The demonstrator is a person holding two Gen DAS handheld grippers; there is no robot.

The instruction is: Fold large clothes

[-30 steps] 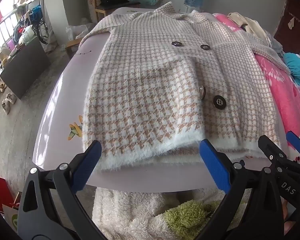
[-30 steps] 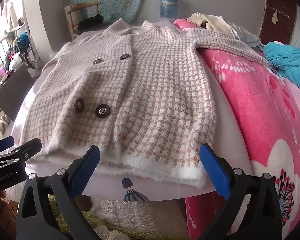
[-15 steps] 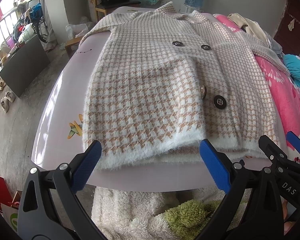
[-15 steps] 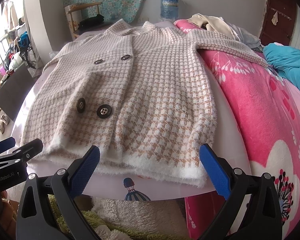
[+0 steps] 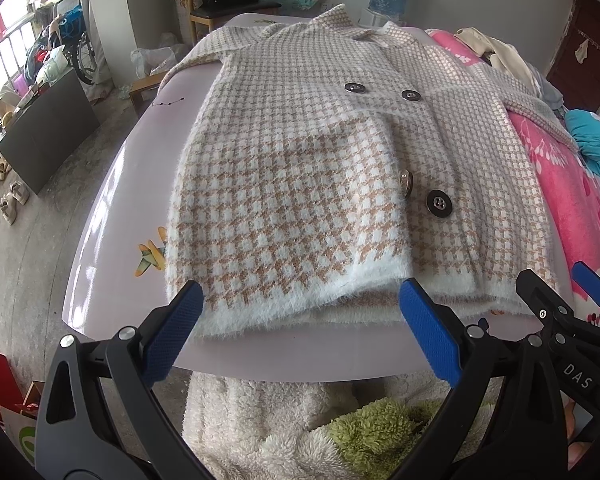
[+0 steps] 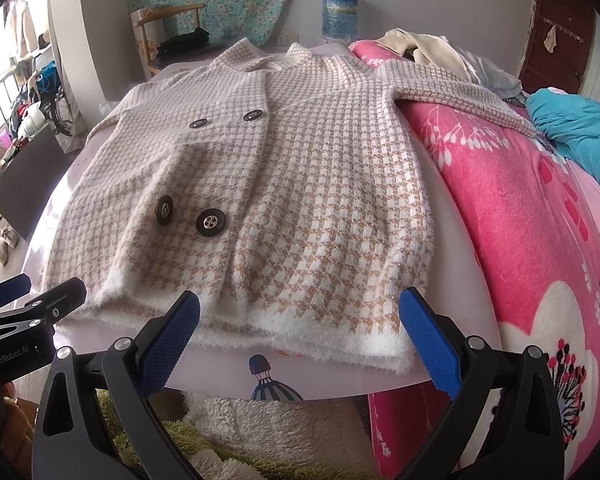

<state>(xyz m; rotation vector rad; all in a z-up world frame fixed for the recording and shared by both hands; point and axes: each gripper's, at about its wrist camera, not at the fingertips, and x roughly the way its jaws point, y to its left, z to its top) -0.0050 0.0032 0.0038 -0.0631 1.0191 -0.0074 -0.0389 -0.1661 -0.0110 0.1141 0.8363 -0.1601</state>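
Note:
A beige and white houndstooth cardigan (image 5: pixel 300 168) with dark buttons lies flat, front up, on a pale lilac bed sheet (image 5: pixel 112 216). It also shows in the right wrist view (image 6: pixel 308 184). My left gripper (image 5: pixel 300 320) is open at the left part of the fluffy white hem, empty. My right gripper (image 6: pixel 300 324) is open at the right part of the hem, empty. One sleeve (image 6: pixel 460 96) stretches right over a pink blanket (image 6: pixel 520 220). Each gripper shows at the edge of the other's view.
Fluffy white and green fabric (image 5: pixel 340 424) lies below the bed's near edge. A teal blanket (image 6: pixel 580 128) and a pile of pale clothes (image 6: pixel 440 52) lie at the far right. A chair (image 5: pixel 228 4), a water jug (image 6: pixel 340 12) and floor clutter stand beyond.
Both grippers have edged slightly closer to the hem. The cardigan has not moved.

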